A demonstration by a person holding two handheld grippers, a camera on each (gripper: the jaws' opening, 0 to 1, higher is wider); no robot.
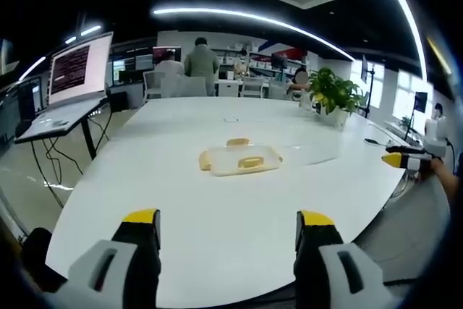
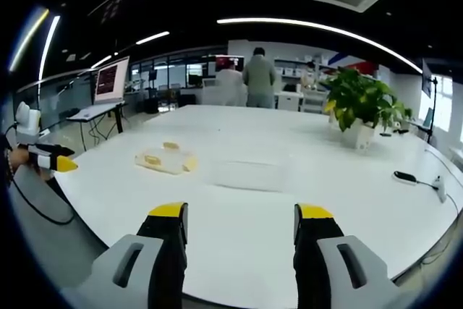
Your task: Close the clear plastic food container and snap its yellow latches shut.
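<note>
A clear lid with yellow latches (image 1: 239,158) lies flat on the white table (image 1: 181,200), well ahead of my left gripper (image 1: 228,219), which is open and holds nothing. To the right of the lid sits the clear container body (image 1: 312,151), faint against the table. In the right gripper view the container body (image 2: 249,174) is straight ahead of my open, empty right gripper (image 2: 241,212), and the lid (image 2: 165,158) lies to its left. Each gripper also appears in the other's view: the right gripper (image 1: 404,158) and the left gripper (image 2: 49,161), both off the table's edge.
A potted plant (image 1: 334,92) (image 2: 362,103) stands at the far right of the table. A black device with a cable (image 2: 405,176) lies near the right edge. A laptop on a stand (image 1: 76,70) is left of the table. People stand at desks behind.
</note>
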